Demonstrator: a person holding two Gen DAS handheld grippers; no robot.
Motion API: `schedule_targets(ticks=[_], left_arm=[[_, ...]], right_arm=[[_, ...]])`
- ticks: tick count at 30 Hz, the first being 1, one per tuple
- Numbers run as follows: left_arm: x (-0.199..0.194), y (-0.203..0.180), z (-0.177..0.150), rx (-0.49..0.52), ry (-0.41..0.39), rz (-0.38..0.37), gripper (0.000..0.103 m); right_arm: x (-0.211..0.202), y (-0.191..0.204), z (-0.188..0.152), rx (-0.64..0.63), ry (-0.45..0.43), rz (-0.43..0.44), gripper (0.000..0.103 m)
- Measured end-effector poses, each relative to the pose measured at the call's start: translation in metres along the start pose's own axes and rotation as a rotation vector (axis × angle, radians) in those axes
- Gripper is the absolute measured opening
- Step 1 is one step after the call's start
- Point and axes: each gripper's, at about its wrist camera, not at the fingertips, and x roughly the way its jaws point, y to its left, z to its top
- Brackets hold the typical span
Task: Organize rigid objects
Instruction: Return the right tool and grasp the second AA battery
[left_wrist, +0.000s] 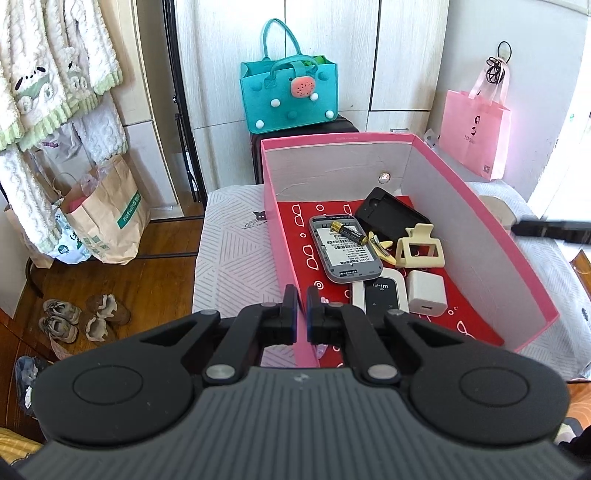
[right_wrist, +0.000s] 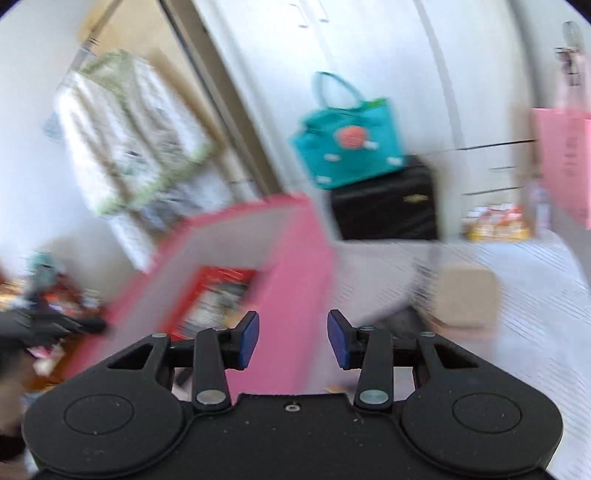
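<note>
A pink box (left_wrist: 480, 229) with a red lining stands on the bed. In it lie a grey device (left_wrist: 341, 254) with a battery (left_wrist: 349, 232) on top, a yellow clip (left_wrist: 380, 245), a cream claw clip (left_wrist: 419, 249), a black case (left_wrist: 391, 214), a white charger (left_wrist: 426, 293) and a white Wi-Fi unit (left_wrist: 380, 295). My left gripper (left_wrist: 302, 308) is shut on the box's near left wall. My right gripper (right_wrist: 293, 341) is open with nothing between its blue pads, beside the box's outer wall (right_wrist: 295, 258). The right wrist view is blurred.
A beige object (right_wrist: 465, 295) lies on the bedcover right of the box. Behind stand a teal felt bag (left_wrist: 290, 96) on a black case (right_wrist: 384, 206) and a pink paper bag (left_wrist: 476, 133). Shoes (left_wrist: 85, 317) and paper bags (left_wrist: 107, 218) sit on the wooden floor at left.
</note>
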Motion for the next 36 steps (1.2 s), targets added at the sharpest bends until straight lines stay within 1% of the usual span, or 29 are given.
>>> schedule_targets(ticks=[3,6,8,11,13,16,18,20,21,22,29,36], left_arm=[[0.000,0.000,0.000,-0.007,-0.002,-0.004,0.004],[0.000,0.001,-0.001,-0.007,-0.002,-0.003,0.004],[-0.001,0.001,-0.001,-0.004,-0.002,-0.001,0.004],[-0.001,0.001,-0.001,-0.008,-0.002,-0.004,0.004],[-0.001,0.001,-0.001,-0.009,-0.003,-0.004,0.004],[-0.002,0.001,-0.001,-0.015,-0.002,-0.009,0.004],[-0.002,0.001,-0.001,-0.018,-0.002,-0.011,0.004],[-0.002,0.002,-0.001,-0.017,-0.002,-0.011,0.004],[-0.002,0.002,-0.001,-0.019,-0.001,-0.012,0.004],[-0.001,0.002,-0.001,-0.021,0.000,-0.013,0.004],[-0.001,0.003,-0.001,-0.022,0.000,-0.012,0.004],[-0.001,0.004,-0.003,-0.026,0.005,-0.013,0.004]], right_arm=[[0.017,0.002,-0.023,-0.064,0.019,-0.082,0.048],[0.032,0.002,-0.036,-0.120,0.039,-0.119,0.049],[0.040,0.001,-0.040,-0.140,0.034,-0.147,0.051],[0.048,0.003,-0.043,-0.174,0.036,-0.158,0.055],[0.050,0.005,-0.044,-0.189,0.039,-0.162,0.056],[0.051,0.006,-0.047,-0.215,0.038,-0.214,0.058],[0.052,0.006,-0.049,-0.218,0.010,-0.235,0.059],[0.050,0.005,-0.052,-0.204,-0.009,-0.234,0.059],[0.049,0.004,-0.052,-0.204,-0.012,-0.222,0.056],[0.048,0.004,-0.052,-0.201,-0.011,-0.211,0.048],[0.042,0.005,-0.054,-0.166,-0.011,-0.209,0.048],[0.025,0.007,-0.049,-0.138,-0.041,-0.197,0.048]])
